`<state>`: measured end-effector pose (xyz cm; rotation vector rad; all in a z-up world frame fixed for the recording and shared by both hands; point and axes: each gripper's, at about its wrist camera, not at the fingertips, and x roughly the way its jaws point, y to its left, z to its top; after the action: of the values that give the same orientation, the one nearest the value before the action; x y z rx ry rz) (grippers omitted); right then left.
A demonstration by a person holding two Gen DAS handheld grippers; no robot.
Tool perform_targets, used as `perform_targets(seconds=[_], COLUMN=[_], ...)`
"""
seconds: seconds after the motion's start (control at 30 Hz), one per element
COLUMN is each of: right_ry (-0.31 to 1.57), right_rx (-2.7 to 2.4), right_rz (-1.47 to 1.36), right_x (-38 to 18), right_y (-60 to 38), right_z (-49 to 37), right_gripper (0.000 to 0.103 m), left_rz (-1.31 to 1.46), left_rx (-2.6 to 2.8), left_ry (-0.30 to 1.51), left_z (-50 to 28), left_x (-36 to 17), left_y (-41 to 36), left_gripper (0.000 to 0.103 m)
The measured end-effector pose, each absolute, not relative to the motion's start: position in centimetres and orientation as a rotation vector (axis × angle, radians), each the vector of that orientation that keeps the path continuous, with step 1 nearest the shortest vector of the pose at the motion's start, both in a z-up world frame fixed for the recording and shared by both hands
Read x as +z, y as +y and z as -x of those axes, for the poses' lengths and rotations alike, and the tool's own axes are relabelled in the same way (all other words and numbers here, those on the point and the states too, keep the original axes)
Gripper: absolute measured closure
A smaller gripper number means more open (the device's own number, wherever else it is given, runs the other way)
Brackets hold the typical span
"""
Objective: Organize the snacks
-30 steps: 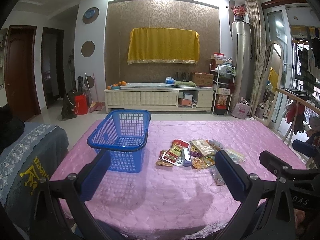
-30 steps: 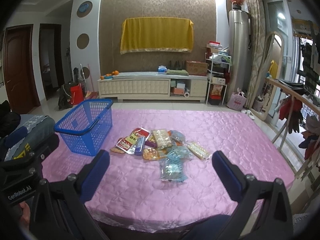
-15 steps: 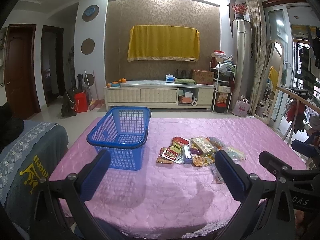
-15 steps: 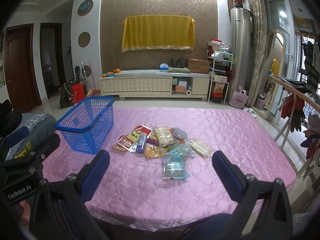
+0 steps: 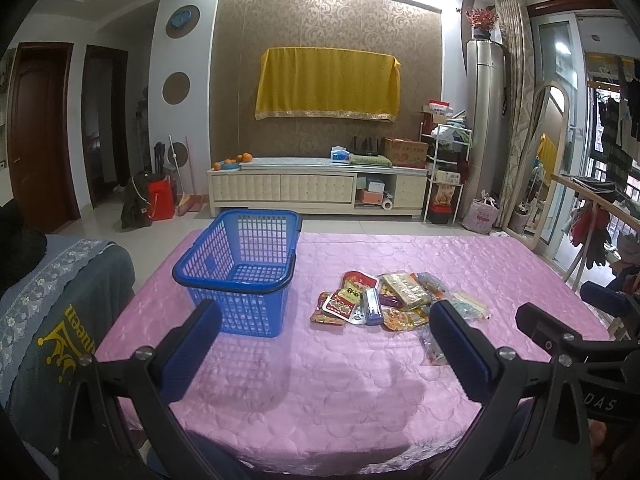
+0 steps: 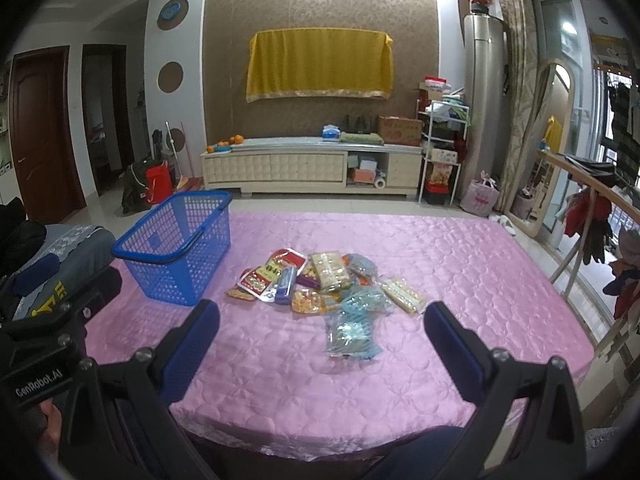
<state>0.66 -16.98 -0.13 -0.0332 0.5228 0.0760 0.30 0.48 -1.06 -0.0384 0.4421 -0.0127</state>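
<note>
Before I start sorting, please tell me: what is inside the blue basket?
The blue basket shows only its bare mesh floor; no snack lies inside. The near wall partly screens the front corner. The snack packets lie beside it.

On the bench [image 6: 460, 264] the basket [image 6: 176, 248] stands to the left, with the heap of snack packets [image 6: 320, 284] just right of it; a cabinet [image 6: 312, 168] runs along the wall behind.

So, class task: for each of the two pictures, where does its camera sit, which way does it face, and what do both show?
Left wrist: on the left gripper, facing across the pink tablecloth at the blue basket; own open fingers show, right gripper at right edge.
Right wrist: on the right gripper, facing the snack packets; own open fingers show, left gripper at left edge.
Shared: basket, packets, yellow cloth.
</note>
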Motion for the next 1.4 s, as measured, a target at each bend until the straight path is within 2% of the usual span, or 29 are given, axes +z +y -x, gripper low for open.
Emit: perform_targets(seconds=[0.53,0.83,0.97,1.13,1.4], right_ry=[0.519,0.513,0.558,0.67,0.856], right_rx=[0.052,0.003,-0.013,-0.003,-0.015], right_rz=[0.053,0.083,0.089,0.09,0.046], right_x=[1.7,3.7,3.0,0.3,-6.3], right_y=[-17.4,-19.4,-21.7,-24.0,-27.5], right_z=[-1.0,-5.3,-9.3,-14.3,-18.1], right_gripper=[0.0,0.0,0.0,0.0,0.0], left_rz=[0.047,-0.009,-0.044,0.004,0.021], left_rx=[-0.048,-0.094,-0.102,-0.152,-0.193], left_ry=[0.421,0.465,0.542,0.691,0.911], left_z=[-1.4,-8.1,-12.5,-17.8,-20.4], left_x=[0.7,2.0,0.5,-4.0,-11.1], left_y=[-0.4,-3.7,-5.5,-7.7,-11.6], left_gripper=[0.0,0.0,0.0,0.0,0.0])
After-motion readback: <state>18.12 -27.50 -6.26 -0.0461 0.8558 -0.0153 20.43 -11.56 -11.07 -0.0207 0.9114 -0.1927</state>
